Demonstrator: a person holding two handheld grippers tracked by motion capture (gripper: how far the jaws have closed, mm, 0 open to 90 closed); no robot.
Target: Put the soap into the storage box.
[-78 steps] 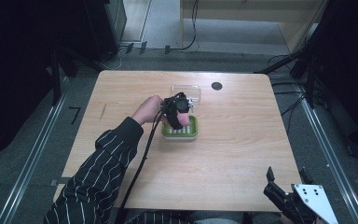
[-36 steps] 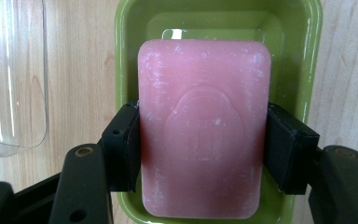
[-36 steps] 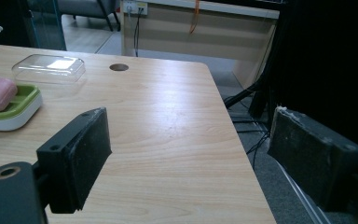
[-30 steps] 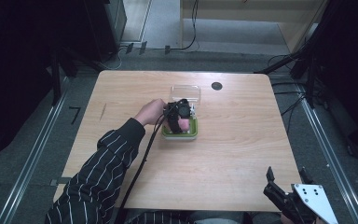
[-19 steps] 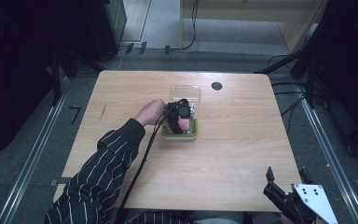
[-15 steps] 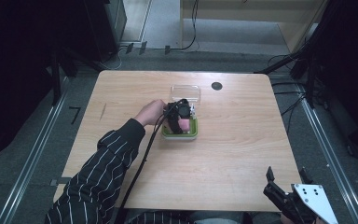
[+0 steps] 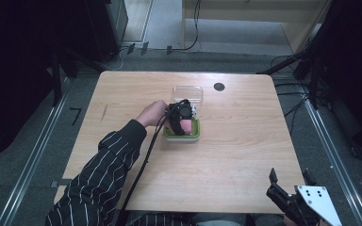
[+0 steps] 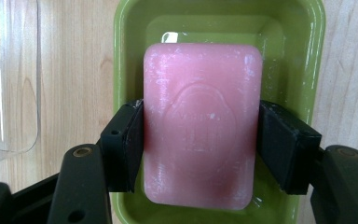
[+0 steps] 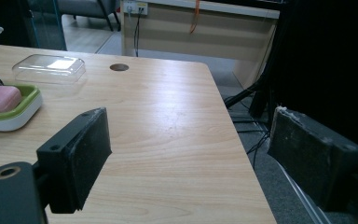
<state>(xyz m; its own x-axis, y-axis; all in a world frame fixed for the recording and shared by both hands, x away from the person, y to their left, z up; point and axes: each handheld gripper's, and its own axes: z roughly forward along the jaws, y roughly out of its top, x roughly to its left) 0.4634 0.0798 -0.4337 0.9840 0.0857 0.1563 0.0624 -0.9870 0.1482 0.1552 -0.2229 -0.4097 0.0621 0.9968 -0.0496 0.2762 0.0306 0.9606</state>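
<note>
- At the table's left, your striped sleeve (image 7: 104, 170) reaches in from the near edge, carrying your left hand (image 7: 152, 113) to mid-table.
- Your left gripper (image 8: 200, 140) hangs over the green soap dish (image 8: 121, 60), its two black jaws pressed flat against the long sides of the pink soap bar (image 8: 200, 126), clamping it.
- The soap bar sits within the dish's hollow; whether it touches the bottom cannot be told.
- Just beyond the dish, the clear plastic lid (image 7: 187, 94) lies on the wooden table (image 7: 245, 141), close to the dish but apart from it.
- Farther right, a dark round hole (image 7: 219, 86) marks the tabletop near its far edge.
- At the near right corner, your right gripper (image 9: 189, 154) is held off the table's edge, jaws spread wide with nothing between them.
</note>
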